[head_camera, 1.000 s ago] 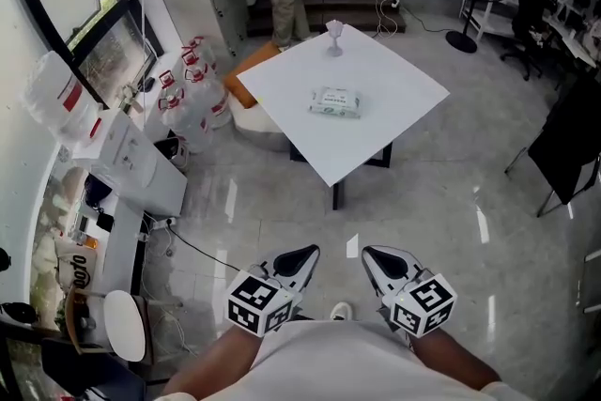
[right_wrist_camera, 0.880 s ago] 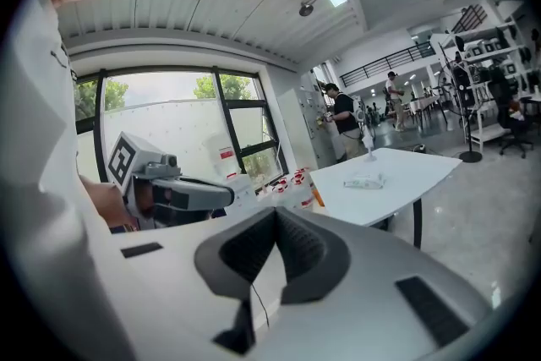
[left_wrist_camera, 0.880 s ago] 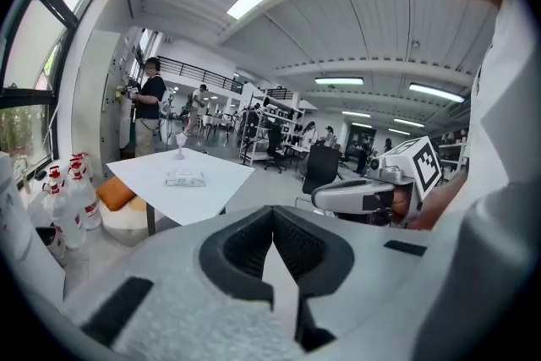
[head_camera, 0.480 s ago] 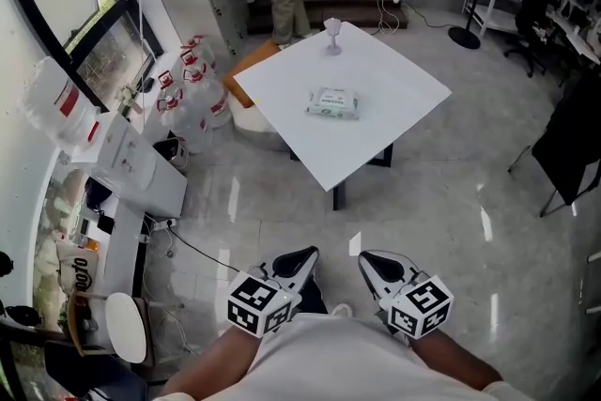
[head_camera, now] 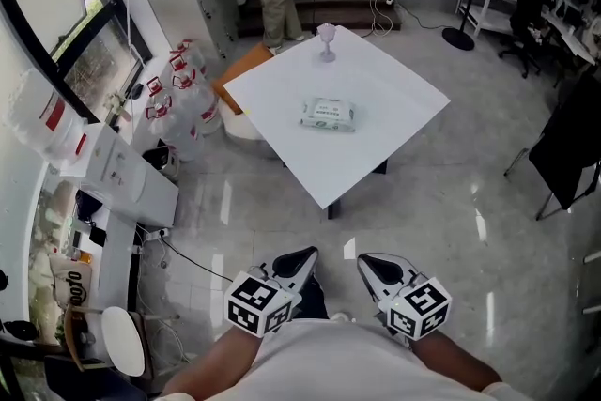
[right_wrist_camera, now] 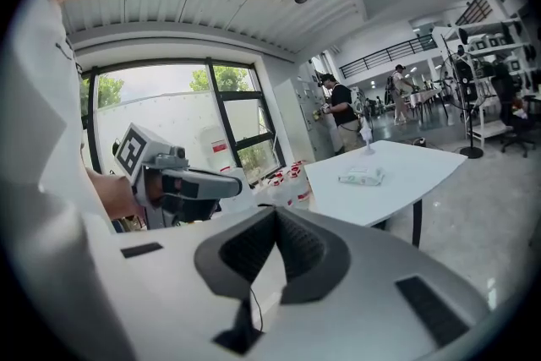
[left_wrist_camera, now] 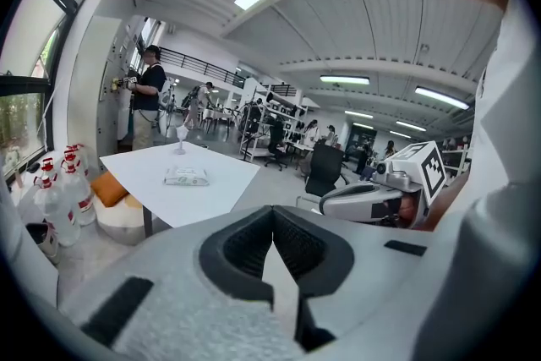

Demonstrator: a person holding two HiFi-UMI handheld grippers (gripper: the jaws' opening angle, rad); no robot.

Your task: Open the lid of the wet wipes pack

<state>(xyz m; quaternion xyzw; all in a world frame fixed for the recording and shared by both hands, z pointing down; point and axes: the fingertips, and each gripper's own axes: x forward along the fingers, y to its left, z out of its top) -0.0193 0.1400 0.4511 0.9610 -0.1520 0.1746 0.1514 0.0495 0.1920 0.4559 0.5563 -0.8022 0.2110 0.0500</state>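
Floor [head_camera: 441, 202] separated the left gripper [head_camera: 300, 256] and right gripper [head_camera: 373, 262], fingers pressed together, from the desk [head_camera: 380, 89]; its wet wipes pack [head_camera: 328, 115] had drawn nearer

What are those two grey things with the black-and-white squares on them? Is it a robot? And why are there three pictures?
It's not a robot on its own. A person holds a grabbing tool in each hand: the left gripper and the right gripper. The cubes with squares are part of the tools. The head view comes from a camera on the person's head, looking down. The two gripper views come from little cameras riding on each tool, looking along its two jaws. Both pairs of jaws are closed, with nothing between them. Farther off stands a white table. A wet wipes pack lies near its middle and a small stemmed glass stands by its far corner. The tools are not near the pack yet.
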